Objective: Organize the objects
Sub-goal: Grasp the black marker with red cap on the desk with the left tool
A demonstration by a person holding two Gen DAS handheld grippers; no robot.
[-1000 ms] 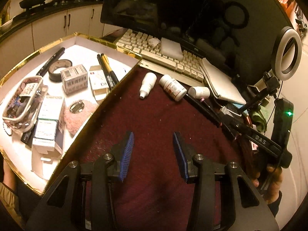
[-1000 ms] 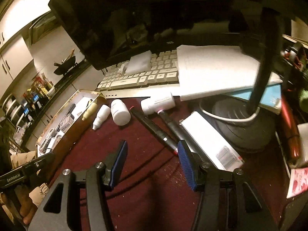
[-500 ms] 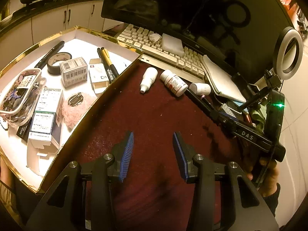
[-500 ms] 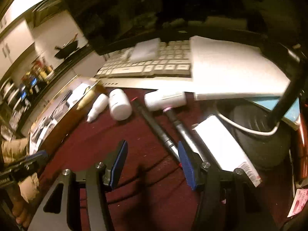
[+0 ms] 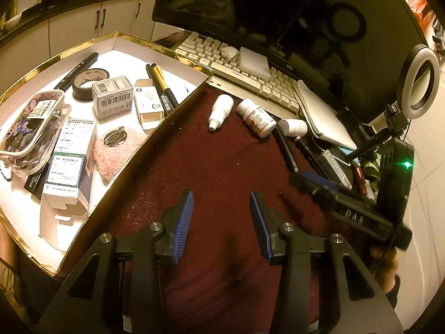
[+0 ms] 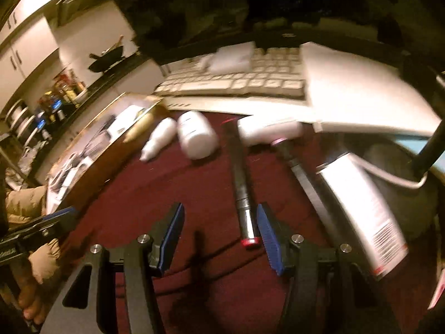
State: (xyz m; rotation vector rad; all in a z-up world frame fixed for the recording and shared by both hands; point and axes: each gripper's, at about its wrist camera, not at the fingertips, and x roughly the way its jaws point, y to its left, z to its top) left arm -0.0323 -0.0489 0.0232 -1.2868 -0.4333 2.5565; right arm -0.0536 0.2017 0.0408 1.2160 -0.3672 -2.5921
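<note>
Closing in: your right hand-held gripper (image 6: 219, 233), jaws open, empty, now nearer dark pen (image 6: 241, 183) beside keyboard (image 6: 236, 82); pen grab likely next. Left hand-held gripper (image 5: 221, 220) open, idle.

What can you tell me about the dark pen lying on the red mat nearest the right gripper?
The dark pen is slim and black, with a shiny metallic section and a red band at its near tip. It lies flat on the red mat, pointing away toward the keyboard. Its near end sits between the open fingers of the right gripper, close beside the right-hand finger; blur hides whether they touch.
</note>
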